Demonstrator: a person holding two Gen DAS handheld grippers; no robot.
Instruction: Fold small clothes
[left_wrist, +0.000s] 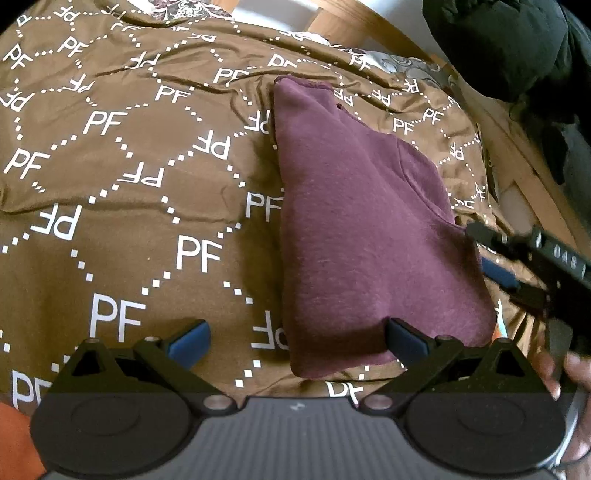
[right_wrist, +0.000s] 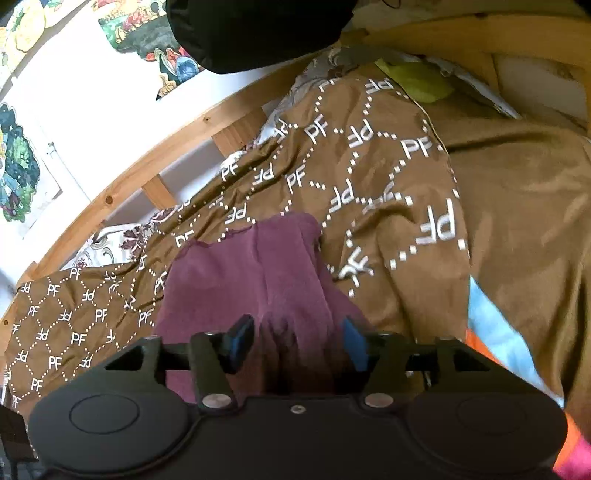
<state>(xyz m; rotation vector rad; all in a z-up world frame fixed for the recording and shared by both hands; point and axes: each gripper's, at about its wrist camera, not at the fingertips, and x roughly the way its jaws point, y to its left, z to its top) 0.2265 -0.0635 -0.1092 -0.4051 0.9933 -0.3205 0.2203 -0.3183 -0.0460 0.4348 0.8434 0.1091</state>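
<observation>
Both grippers' jaws spread | left gripper (left_wrist: 297, 341), right gripper (right_wrist: 297, 345) release folded maroon garment (left_wrist: 362, 236) | brown bedspread (left_wrist: 129, 221)

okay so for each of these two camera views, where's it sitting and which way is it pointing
Left wrist: on the left tool, angled down at the maroon garment on the brown bedspread; the right tool and a hand show.
Right wrist: on the right tool, facing garment, wooden bed frame and wall.
Shared: garment, bedspread, black jacket.

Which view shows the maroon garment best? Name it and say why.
Left wrist view: the maroon garment lies nearly whole on the brown bedspread. The right wrist view shows it partly hidden behind the right gripper.
</observation>
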